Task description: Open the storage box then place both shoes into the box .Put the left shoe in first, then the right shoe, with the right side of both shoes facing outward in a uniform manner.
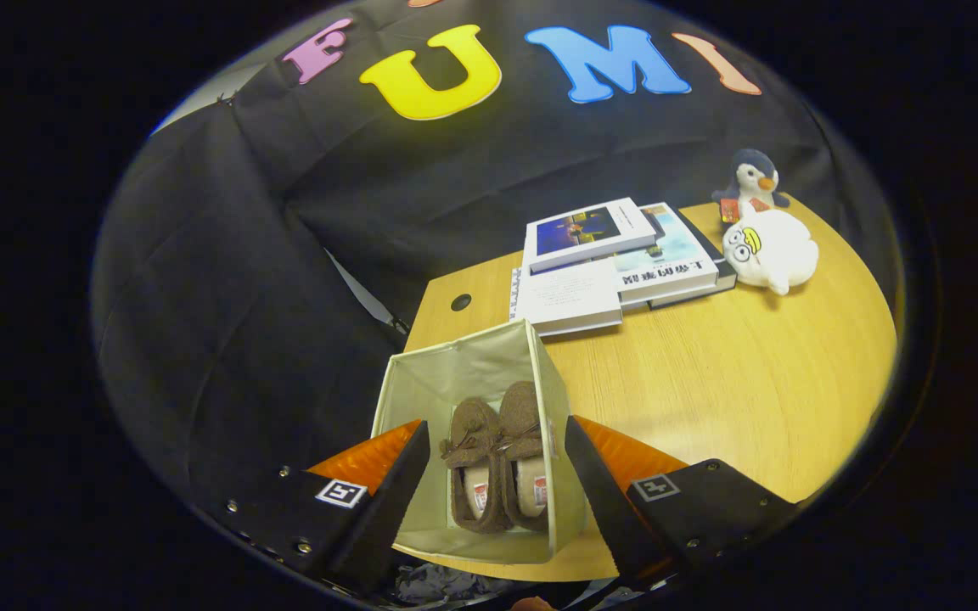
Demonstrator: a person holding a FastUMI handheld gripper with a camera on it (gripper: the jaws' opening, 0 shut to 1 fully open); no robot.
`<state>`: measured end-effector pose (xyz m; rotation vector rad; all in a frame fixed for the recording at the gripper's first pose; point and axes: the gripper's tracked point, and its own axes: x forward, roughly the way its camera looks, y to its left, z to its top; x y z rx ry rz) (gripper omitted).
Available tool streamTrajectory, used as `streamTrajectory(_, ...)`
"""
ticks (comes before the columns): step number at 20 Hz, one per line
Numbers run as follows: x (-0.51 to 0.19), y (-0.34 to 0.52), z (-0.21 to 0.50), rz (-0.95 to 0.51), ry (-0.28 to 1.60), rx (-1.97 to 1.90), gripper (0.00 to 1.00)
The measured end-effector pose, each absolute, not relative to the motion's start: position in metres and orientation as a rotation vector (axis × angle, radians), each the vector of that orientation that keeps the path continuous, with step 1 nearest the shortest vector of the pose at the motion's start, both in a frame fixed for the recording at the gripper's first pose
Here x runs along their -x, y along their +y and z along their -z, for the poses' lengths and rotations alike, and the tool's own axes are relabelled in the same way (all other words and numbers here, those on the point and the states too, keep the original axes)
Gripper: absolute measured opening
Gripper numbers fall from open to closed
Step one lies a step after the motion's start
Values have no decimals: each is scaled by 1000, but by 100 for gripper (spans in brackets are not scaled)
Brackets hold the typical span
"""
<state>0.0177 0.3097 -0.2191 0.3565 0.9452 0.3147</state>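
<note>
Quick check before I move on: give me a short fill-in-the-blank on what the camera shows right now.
1. Both brown shoes lie inside the open ____, side by side.
2. The tool is ____, its fingers on either side of the box, gripping nothing.
3. Beyond the storage box on the wooden table sits a stack of ____.
4. Beside the books lie two plush ____.

Missing words: storage box; open; books; toys

A wooden table point(735, 399) with a pale grain and a rounded front edge stands against a wall of black cloth point(285, 255) that hangs in soft folds behind it and down its left side. Near the table's back left corner is a small dark round hole point(461, 302). Even light falls on the tabletop, leaving a mild sheen.
</note>
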Motion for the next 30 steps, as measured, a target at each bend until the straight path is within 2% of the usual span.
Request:
streamTrajectory(5,-25,265,178,-363,813,-272,97)
streamTrajectory(16,-36,134,128,-340,613,-101,98)
streamTrajectory(24,-33,73,101,-306,462,-84,97)
streamTrajectory(30,-30,54,96,-280,433,-79,97)
